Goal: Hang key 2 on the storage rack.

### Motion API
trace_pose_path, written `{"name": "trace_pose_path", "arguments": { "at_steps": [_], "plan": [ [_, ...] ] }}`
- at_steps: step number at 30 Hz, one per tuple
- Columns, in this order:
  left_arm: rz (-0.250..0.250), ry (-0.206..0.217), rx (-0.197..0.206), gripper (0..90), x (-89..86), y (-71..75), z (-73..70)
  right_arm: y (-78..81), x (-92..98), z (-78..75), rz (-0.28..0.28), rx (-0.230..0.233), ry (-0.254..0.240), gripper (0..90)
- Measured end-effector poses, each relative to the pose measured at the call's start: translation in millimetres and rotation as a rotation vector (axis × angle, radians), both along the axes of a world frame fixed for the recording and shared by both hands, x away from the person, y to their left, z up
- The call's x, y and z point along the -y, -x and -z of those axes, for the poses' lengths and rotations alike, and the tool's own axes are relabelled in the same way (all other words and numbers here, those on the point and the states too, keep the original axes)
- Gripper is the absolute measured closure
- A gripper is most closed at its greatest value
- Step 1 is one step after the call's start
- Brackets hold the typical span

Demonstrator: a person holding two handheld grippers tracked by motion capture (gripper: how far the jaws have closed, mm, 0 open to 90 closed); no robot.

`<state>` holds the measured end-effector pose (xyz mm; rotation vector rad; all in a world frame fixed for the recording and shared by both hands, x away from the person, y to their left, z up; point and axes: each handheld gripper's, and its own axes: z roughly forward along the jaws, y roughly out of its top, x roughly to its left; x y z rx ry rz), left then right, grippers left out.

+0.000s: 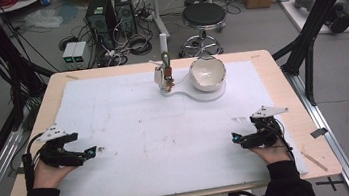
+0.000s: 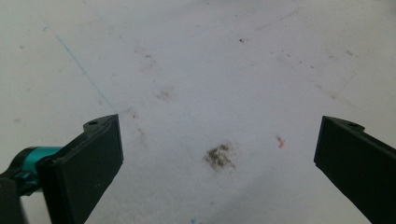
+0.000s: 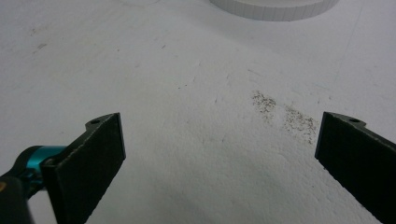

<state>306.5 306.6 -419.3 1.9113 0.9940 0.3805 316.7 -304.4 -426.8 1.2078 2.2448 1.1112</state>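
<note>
A white bowl [image 1: 207, 73] tilts on a white flat stand [image 1: 197, 94] at the far middle of the white mat [image 1: 156, 130]. Beside it on the stand's left end is a small upright fixture [image 1: 165, 74] with a metal and reddish part. My left gripper [image 1: 94, 150] rests low over the mat's near left, jaws wide apart with nothing between them [image 2: 219, 154]. My right gripper [image 1: 235, 137] sits over the near right, also open and empty [image 3: 219, 154]. Both are far from the bowl. The stand's edge [image 3: 275, 9] shows at the top of the right gripper view.
The mat is stained with small dark smudges [image 2: 219, 156] and specks [image 3: 285, 116]. The wooden table [image 1: 280, 75] borders it. Behind the table are a black stool [image 1: 204, 16], computer towers [image 1: 109, 15], cables and black frame struts [image 1: 313, 15].
</note>
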Motion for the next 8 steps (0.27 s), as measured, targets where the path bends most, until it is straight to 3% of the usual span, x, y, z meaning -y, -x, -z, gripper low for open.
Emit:
{"name": "trace_pose_path", "arguments": {
  "at_steps": [8],
  "plan": [
    [-0.031, 0.015, 0.022, 1.7, -7.0, 18.7, 2.6, 0.1, -2.8, 0.1, -0.005, -0.001, 0.007, 0.7]
  ]
}}
